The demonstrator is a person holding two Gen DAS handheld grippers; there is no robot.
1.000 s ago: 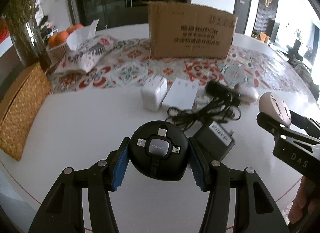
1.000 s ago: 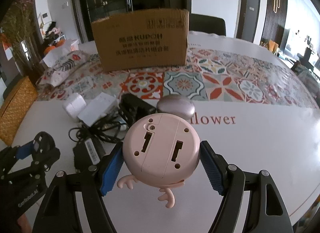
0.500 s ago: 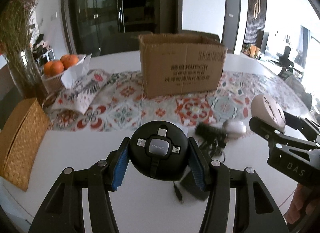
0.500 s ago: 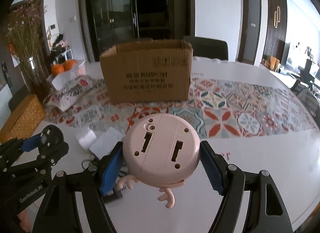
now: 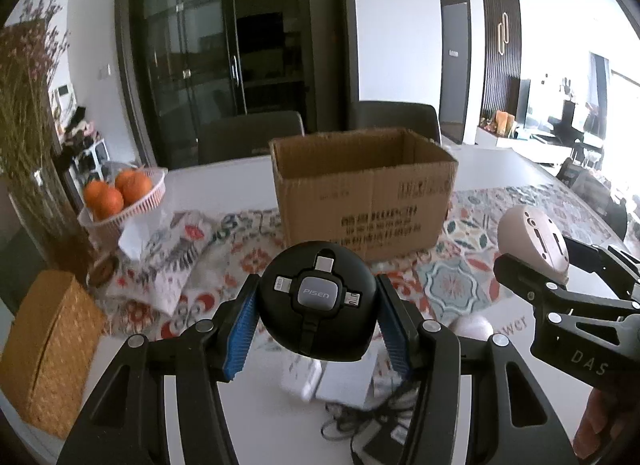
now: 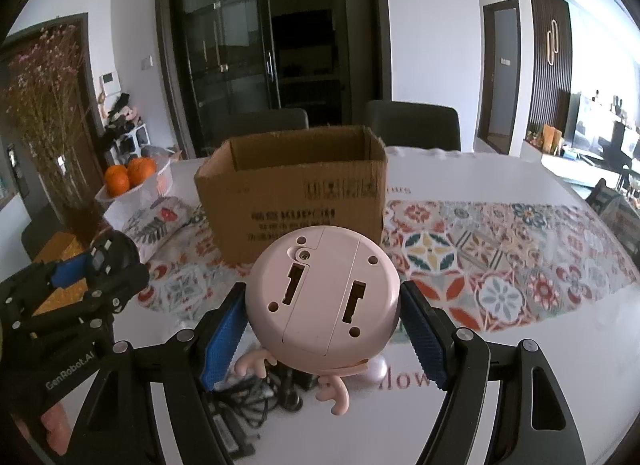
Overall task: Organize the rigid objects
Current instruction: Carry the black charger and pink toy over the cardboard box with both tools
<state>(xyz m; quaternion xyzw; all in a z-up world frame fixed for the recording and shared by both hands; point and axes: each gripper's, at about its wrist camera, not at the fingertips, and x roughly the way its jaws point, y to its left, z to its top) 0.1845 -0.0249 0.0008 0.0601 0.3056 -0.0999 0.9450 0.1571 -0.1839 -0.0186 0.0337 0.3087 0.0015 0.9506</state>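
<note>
The left gripper [image 5: 318, 315] clamps a black Pisen cable hub [image 5: 318, 299]; the right gripper [image 6: 324, 315] clamps a pink round gadget [image 6: 322, 293]. Both hover short of the open cardboard box [image 5: 364, 193], directly ahead, roughly equally near.

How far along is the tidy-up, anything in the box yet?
Done: nothing shows in the cardboard box, though its floor is hidden. In hand: left tongs grip the black cable hub, right tongs the pink antlered gadget, both raised facing the box. Left: white chargers, tangled cables and a pale mouse on the table.
</note>
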